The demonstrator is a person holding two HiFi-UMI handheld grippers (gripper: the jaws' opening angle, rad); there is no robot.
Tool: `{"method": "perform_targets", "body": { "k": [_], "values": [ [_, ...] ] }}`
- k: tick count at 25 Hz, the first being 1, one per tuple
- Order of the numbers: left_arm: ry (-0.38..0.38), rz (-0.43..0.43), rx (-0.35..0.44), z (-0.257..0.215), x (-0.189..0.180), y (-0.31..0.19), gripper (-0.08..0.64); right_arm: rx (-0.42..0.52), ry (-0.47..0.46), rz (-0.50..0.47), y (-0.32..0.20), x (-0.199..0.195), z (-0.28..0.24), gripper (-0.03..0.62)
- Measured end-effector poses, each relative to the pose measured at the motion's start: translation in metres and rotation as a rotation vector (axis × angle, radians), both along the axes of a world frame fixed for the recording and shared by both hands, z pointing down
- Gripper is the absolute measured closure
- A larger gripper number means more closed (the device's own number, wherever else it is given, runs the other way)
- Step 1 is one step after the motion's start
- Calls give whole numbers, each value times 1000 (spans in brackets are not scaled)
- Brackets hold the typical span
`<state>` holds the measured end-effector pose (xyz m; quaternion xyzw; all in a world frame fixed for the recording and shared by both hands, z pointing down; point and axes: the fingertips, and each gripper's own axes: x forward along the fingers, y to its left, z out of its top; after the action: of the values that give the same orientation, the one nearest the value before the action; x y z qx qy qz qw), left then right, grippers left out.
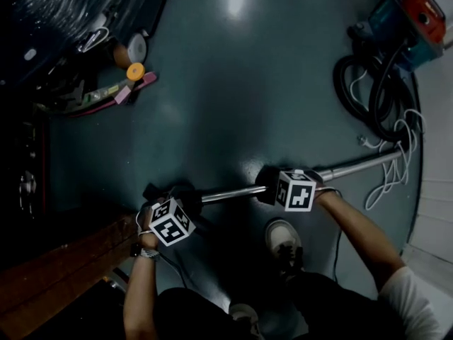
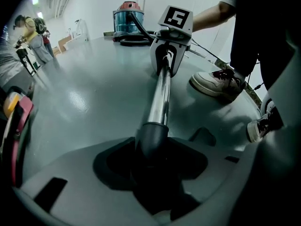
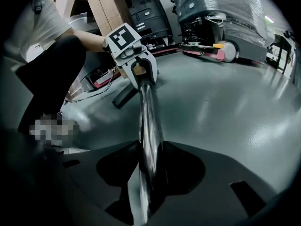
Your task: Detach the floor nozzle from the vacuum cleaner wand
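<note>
Separation is not yet made, so we judge the step in hand to be bracing both ends for the pull. We see the long chrome metal vacuum wand [image 1: 354,165] held low over the glossy grey-green floor [image 1: 248,83], its far end towards the red-and-blue canister vacuum cleaner [image 1: 407,20]. The right gripper [image 1: 267,186] is clamped on the bare chrome tube partway along, and the tube fills the space between its jaws. The left gripper [image 1: 185,197] is closed at middling width round the dark grey plastic collar [image 2: 151,138] that the tube's end runs into. We take that collar for the neck of the floor nozzle, seated on the wand. The nozzle's head we cannot make out for certain; a dark flat bar [image 3: 123,98] below the left gripper may be it. Next, we think, the right must hold the tube steady while the left twists and draws the collar straight off along the tube's line, once any catch is released.
</note>
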<state>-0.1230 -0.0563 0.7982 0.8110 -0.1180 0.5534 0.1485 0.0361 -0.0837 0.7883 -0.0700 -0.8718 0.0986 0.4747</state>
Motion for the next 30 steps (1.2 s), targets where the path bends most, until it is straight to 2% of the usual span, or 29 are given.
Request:
{"method": "perform_targets", "body": {
  "k": [4,7,11,14,22,26,30],
  "values": [
    [33,-17,14,-2,1,1,353,-17,20,8,6,9,7,426],
    [38,2,65,-4,1,3,356,-24,18,9,8,9,5,426],
    [0,66,141,-9,1,4,362,-27,15,3,8,10,1,426],
    [-29,85,170,-15,0,2,364,-2,0,-7,1,5,-14,426],
    [4,50,108,-29,-3,5,364,13,-47,-1,4,1,-24,426],
    [34,33,86,-34,-4,6,364,15,-62,-7,5,-1,-28,426],
    [80,11,32,-36,-4,10,364,3,-65,-9,8,-1,-28,426]
  ]
}}
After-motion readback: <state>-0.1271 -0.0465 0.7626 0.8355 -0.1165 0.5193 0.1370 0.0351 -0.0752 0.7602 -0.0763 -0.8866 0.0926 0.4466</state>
